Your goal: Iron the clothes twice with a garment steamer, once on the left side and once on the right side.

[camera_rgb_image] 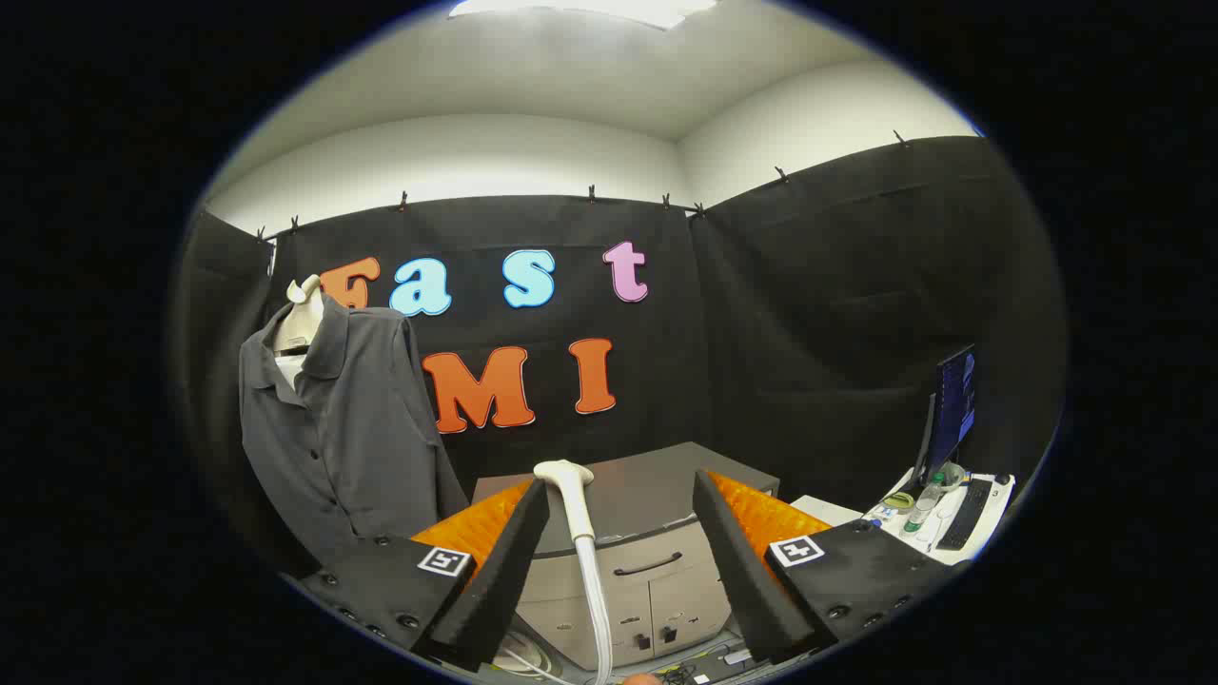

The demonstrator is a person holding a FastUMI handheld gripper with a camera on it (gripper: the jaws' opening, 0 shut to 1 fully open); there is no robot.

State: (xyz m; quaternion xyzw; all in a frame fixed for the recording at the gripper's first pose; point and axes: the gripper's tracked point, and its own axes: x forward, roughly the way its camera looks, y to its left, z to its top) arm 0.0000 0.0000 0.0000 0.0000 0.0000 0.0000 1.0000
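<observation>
A dark grey button-up shirt [333, 428] hangs on a pale mannequin torso [300, 319], to the left of and beyond my fingers. The cream steamer head [568, 490] stands upright on its pale hose [598, 609], between my fingers and closer to the left fingertip [536, 495]. My gripper [620, 487] is open, with a wide gap between the fingers and nothing pressed in it. The steamer head does not touch either finger as far as I can see.
A grey cabinet [638, 571] with a handled drawer and two small doors stands just ahead, behind the steamer. To the right, a white desk [990, 518] holds a monitor [952, 409], a keyboard and a bottle. Cables lie on the floor below the hose.
</observation>
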